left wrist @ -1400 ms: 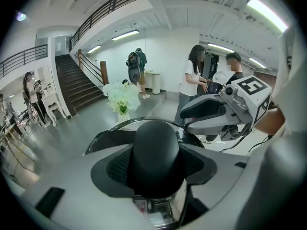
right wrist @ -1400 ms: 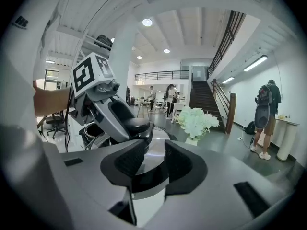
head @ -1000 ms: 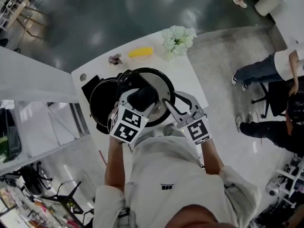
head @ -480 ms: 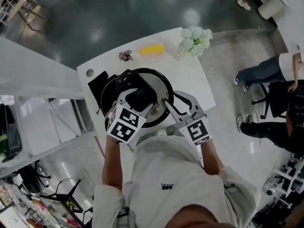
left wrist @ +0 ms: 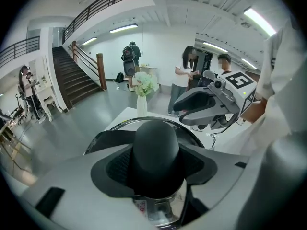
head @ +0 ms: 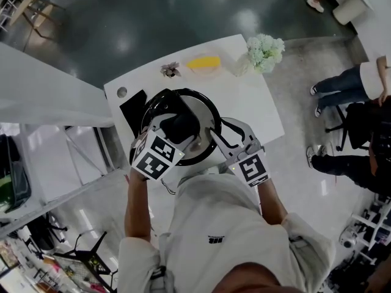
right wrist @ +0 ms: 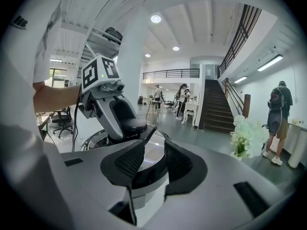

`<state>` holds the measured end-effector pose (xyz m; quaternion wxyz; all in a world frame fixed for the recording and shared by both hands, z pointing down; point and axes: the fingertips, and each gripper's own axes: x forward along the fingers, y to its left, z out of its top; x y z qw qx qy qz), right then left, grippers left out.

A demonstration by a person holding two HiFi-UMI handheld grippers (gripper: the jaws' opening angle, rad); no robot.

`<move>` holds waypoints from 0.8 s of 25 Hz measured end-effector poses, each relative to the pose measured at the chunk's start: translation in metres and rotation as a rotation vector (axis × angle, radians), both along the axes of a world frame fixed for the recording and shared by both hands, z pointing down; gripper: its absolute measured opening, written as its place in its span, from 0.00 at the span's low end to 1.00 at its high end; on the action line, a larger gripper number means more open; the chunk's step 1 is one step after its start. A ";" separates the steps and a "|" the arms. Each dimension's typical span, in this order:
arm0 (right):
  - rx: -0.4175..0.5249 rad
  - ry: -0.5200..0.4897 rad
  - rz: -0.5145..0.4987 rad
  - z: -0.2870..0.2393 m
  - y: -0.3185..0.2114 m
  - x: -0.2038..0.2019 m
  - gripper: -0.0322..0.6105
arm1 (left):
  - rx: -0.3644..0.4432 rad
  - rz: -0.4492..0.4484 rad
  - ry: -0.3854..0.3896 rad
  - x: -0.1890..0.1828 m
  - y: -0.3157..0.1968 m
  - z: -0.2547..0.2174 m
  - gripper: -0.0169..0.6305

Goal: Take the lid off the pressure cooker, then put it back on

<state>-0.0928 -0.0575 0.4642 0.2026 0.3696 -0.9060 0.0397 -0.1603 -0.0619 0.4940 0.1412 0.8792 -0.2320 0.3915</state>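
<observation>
1. Saw the left gripper (head: 178, 129) clamped on the black knob (left wrist: 156, 152) at the middle of the pressure cooker lid (head: 200, 110), both pads pressed against the knob's sides
2. Found the right gripper (head: 215, 140) closed on the lid's black edge at the near right side, with its pads (right wrist: 128, 159) touching that edge from either side
3. Placed the lid over the near part of the white table (head: 259, 102), just ahead of the person's chest, steel dome up and roughly level
4. Made out a black ring round the lid's rim; could not tell whether that was the cooker's pot, nor whether the lid sat on anything
5. Noted a flat black thing (head: 131, 105) on the table just left of the lid, partly hidden behind it
6. Spotted along the table's far edge a bunch of white flowers (head: 266, 50) at the right corner, a yellow thing (head: 203, 61) near the middle and a small dark thing (head: 170, 69) just left of that, all well apart from the lid
7. Caught two people (head: 348, 84) on the floor to the right of the table
</observation>
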 end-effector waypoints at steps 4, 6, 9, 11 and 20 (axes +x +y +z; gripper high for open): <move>0.001 0.006 0.001 0.002 0.000 -0.011 0.26 | -0.015 0.038 -0.002 -0.012 -0.002 0.003 0.47; 0.034 0.010 -0.016 0.003 -0.002 -0.015 0.26 | -0.024 0.057 -0.004 -0.016 -0.003 0.004 0.47; -0.007 0.006 0.009 0.003 0.002 -0.021 0.26 | -0.035 0.089 -0.018 -0.022 -0.001 0.007 0.47; -0.033 0.002 0.026 0.004 0.003 -0.022 0.26 | -0.040 0.112 -0.034 -0.024 0.001 0.010 0.47; -0.013 0.015 0.004 0.011 0.002 -0.030 0.26 | -0.044 0.189 -0.049 -0.029 0.004 0.022 0.47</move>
